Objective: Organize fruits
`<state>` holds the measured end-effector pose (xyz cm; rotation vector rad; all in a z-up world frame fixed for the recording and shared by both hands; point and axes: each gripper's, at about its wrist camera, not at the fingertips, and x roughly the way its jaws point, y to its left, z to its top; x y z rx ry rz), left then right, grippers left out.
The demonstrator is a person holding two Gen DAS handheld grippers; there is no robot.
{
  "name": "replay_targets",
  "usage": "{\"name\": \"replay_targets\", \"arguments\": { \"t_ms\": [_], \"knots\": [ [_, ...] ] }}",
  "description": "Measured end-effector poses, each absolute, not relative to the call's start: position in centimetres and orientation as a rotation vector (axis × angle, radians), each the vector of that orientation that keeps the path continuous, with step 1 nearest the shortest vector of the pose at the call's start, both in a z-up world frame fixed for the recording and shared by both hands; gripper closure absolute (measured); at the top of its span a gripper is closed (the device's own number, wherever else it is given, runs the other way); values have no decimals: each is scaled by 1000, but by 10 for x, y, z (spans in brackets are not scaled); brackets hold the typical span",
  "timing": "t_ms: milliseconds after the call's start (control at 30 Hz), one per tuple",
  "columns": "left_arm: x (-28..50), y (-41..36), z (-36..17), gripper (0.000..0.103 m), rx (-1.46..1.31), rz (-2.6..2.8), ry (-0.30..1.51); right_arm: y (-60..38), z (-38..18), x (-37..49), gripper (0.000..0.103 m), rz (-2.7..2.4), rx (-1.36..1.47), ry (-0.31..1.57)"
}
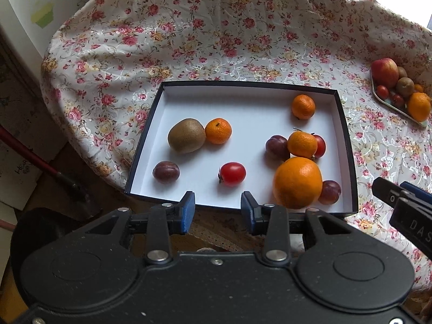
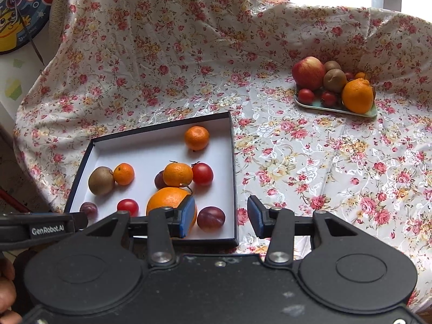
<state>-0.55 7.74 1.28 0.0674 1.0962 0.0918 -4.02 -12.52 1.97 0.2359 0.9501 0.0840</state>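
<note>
A floral tablecloth [image 2: 310, 145] drapes the whole table, rumpled at the back, with bright window light spilling in behind. A dartboard [image 2: 21, 8] hangs on the wall, far left of the right tongs [image 2: 221, 214]. Both tools hover at the near edge. The left tongs [image 1: 218, 209] stand apart, holding nothing, and so do the right ones, fingers spread wide.

Straight ahead of the left tongs sits the shallow box [image 1: 348, 145], dark rim, white floor, fruit scattered inside. Just beyond the left tongs lies a red tomato [image 1: 232, 173]; off to their left, a plum [image 1: 166, 172], with a kiwi [image 1: 186, 135] touching a mandarin [image 1: 218, 131] further out. To their right, the big orange [image 1: 297, 182] sits close, with another plum [image 1: 330, 192] tucked against it, and a cluster of mandarin, plum and tomato behind it. One lone mandarin [image 1: 303, 107] rests near the far right corner.

Well ahead and right of the right tongs, a pale green tray [image 2: 334, 108] carries an apple [image 2: 308, 72], kiwis, small tomatoes and an orange [image 2: 357, 95].
</note>
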Motion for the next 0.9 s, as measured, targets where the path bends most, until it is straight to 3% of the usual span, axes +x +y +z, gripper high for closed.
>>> {"name": "replay_targets", "arguments": {
  "t_ms": [367, 900],
  "knots": [
    [-19, 63, 13, 55, 104, 119, 1022, -123, 21, -52, 56, 98, 195, 963],
    [-18, 63, 5, 55, 62, 77, 1072, -112, 3, -58, 56, 121, 117, 1027]
  ]
}}
